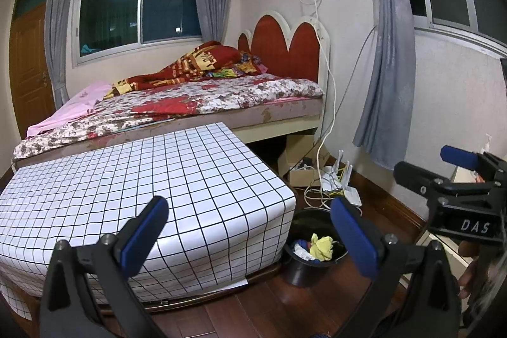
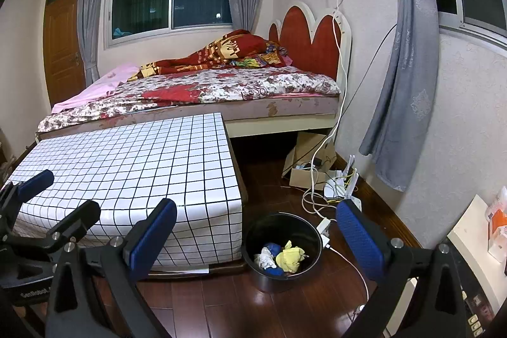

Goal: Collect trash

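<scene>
A bed (image 2: pixel 221 91) with a floral sheet fills the far side of the room. In front of it stands a table (image 2: pixel 133 167) under a white grid-patterned cloth. On the wooden floor just beside the table's corner sits a black bin (image 2: pixel 282 277) holding crumpled yellow paper (image 2: pixel 290 257), white paper and something blue. The left claw (image 1: pixel 250 230) and the right claw (image 2: pixel 256 236) both gape wide, empty, above the floor.

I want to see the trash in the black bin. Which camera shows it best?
The right wrist view: the black bin is fully visible, its opening clear, with yellow, white and blue crumpled trash inside. In the left wrist view the left gripper's finger covers part of the bin.
</scene>
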A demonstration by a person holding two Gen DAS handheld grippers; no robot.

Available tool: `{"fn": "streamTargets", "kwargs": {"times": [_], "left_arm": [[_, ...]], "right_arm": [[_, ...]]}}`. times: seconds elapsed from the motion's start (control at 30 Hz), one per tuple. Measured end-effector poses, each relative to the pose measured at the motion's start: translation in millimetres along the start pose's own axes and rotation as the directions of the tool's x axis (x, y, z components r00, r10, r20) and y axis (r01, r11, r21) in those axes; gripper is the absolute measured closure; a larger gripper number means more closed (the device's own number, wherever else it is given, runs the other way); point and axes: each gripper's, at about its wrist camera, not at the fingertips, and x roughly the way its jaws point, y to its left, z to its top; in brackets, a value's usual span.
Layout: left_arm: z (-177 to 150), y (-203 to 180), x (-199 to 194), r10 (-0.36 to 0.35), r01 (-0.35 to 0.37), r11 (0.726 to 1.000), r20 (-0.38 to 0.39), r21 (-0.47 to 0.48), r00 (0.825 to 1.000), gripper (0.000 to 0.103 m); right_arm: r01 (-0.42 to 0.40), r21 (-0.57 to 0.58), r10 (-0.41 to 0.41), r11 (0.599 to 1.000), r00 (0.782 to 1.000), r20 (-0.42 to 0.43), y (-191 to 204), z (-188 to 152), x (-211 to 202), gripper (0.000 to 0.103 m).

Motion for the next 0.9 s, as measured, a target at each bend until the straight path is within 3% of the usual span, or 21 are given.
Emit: {"fn": "streamTargets", "kwargs": {"times": [0.9], "left_arm": [[1.5,3.9,0.8,-0.017,0.016,0.999,0.018,0.035,1.000,0.001]], "right_arm": [[-0.018,-0.004,0.018,1.000,1.000,0.002,2.0,0.3,2.2,0.001]]}}
